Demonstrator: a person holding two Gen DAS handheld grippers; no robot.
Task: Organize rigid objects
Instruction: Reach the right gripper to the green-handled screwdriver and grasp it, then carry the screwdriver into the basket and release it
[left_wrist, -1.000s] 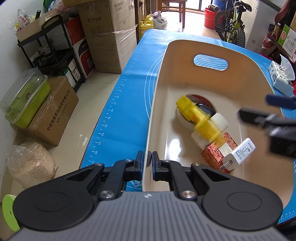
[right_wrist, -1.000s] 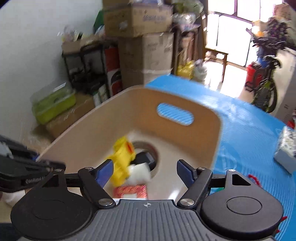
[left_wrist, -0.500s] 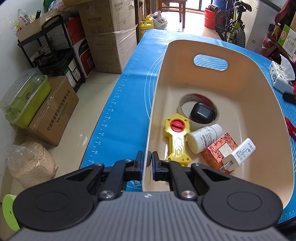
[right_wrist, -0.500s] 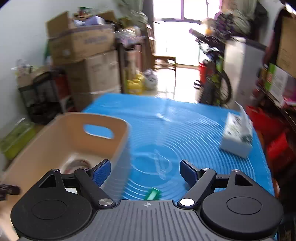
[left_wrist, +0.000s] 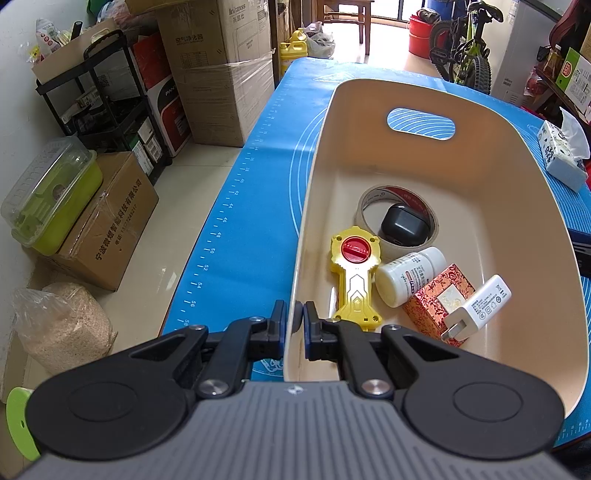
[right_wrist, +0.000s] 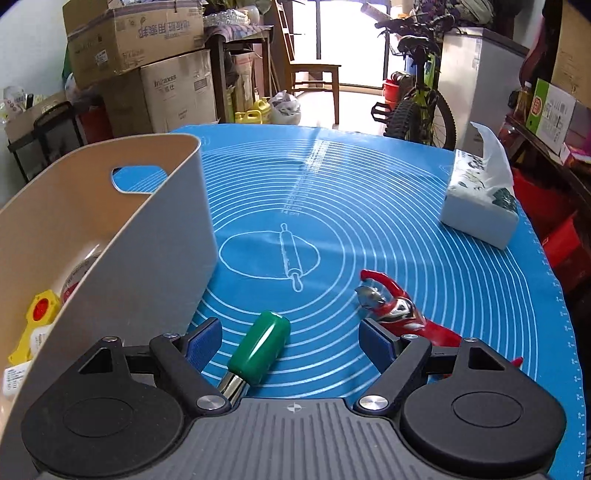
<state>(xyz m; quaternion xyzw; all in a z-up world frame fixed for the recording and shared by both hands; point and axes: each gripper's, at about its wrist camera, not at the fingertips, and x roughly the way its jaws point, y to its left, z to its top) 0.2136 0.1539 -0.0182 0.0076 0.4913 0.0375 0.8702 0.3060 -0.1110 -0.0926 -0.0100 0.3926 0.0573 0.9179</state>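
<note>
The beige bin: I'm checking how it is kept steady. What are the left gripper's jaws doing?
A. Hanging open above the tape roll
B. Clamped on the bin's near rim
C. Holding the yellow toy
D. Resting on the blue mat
B: in the left wrist view the left gripper has its jaws shut on the near rim of the beige bin.

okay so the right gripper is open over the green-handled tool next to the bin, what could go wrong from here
1. The green-handled tool sits nearer one finger of the right gripper, so an off-centre close could roll it away.
2. The bin wall stands close beside that finger and could be bumped.
3. The left gripper pinches only the bin's rim; a knock might tilt it and shift the yellow toy.
</note>
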